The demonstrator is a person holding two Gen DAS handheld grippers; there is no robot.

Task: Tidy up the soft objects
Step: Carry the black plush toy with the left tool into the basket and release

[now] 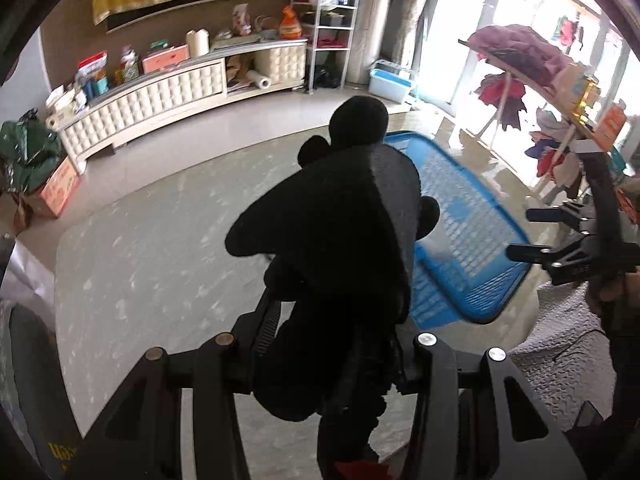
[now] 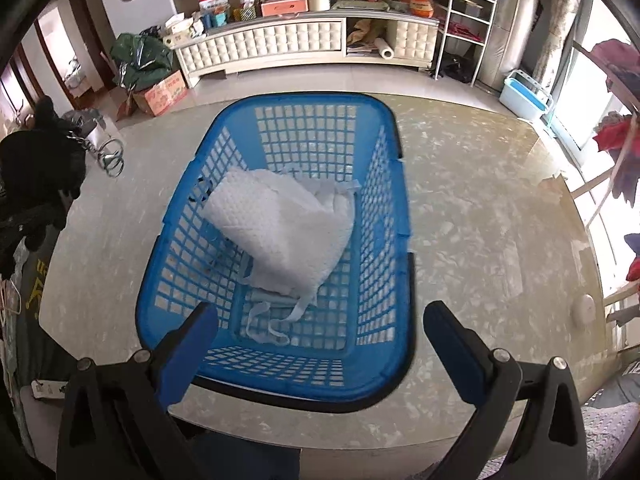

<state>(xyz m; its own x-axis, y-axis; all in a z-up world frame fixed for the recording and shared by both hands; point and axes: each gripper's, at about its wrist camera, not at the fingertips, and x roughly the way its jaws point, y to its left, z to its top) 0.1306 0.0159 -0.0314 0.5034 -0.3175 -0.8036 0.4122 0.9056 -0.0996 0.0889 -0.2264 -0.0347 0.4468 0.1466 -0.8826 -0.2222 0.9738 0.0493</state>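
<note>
one soft item already in: a white quilted cloth (image 2: 280,232) with ties, lying on the floor of the blue basket (image 2: 384,152), slumped toward its left wall. second item in hand: a black plush toy (image 1: 332,232) pinched in the left claw (image 1: 336,356), hanging well above the bench (image 1: 132,280), its bulk blocking most of that view. same toy visible at the far left edge of the right view, with a metal chain and rings dangling from it, off to the side of the basket and not yet over it. right claw (image 2: 320,320) spread wide with nothing between its blue pads, hovering just above the near rim of the basket, apparently done with the cloth. so, by judgement, roughly midway: one piece stored, one lifted but not yet carried across and dropped. still to do for the toy: a move sideways over the basket, then a release. beyond that, hard to tell what else counts as loose: another pale knitted fabric (image 1: 560,344) showing at the lower right of the left view, beside the basket, possibly a further piece to collect, possibly not. bench otherwise bare around the basket as far as seen.
</note>
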